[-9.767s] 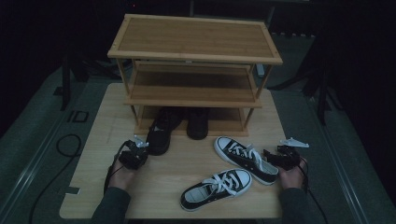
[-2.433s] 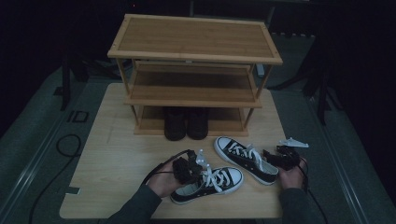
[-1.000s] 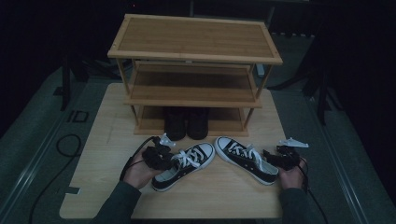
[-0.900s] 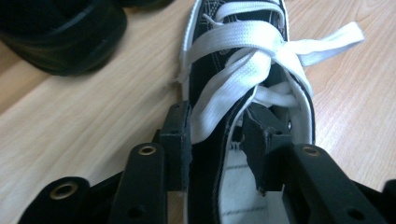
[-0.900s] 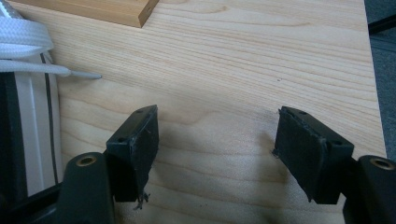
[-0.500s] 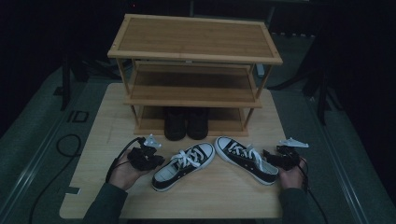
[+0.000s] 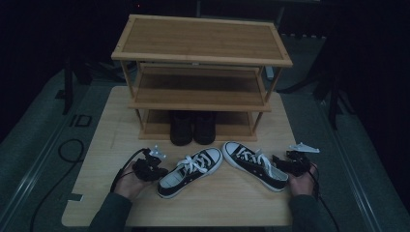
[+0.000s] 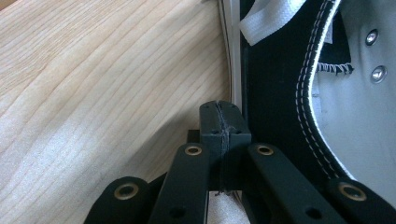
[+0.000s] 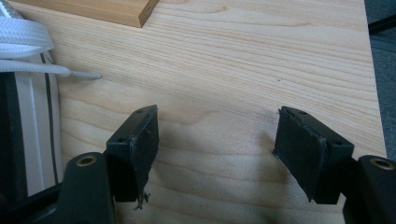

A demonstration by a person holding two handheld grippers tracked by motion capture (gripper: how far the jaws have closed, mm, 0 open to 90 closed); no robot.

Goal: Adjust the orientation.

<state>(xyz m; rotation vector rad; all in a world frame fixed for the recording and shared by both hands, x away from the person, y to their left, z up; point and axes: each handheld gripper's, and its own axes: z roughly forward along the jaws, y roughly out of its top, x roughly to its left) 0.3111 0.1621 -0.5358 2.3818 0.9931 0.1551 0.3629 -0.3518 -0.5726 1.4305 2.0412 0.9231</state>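
Left sneaker (image 7: 189,165) now sits angled beside its mate (image 7: 255,159) before the rack (image 7: 200,72), moved up the surface (image 7: 227,200) from earlier. Left tongs (image 7: 147,167) closed, empty, off its heel; right tongs (image 7: 291,164) open, empty. Shelving likely next.

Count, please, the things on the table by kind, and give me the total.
Black-and-white sneakers: 2, the left sneaker and the right sneaker
Dark shoes on the rack's bottom shelf: 2, one beside the other
Wooden shoe rack: 1
Hand-held grippers: 2, the left gripper and the right gripper
Total: 7
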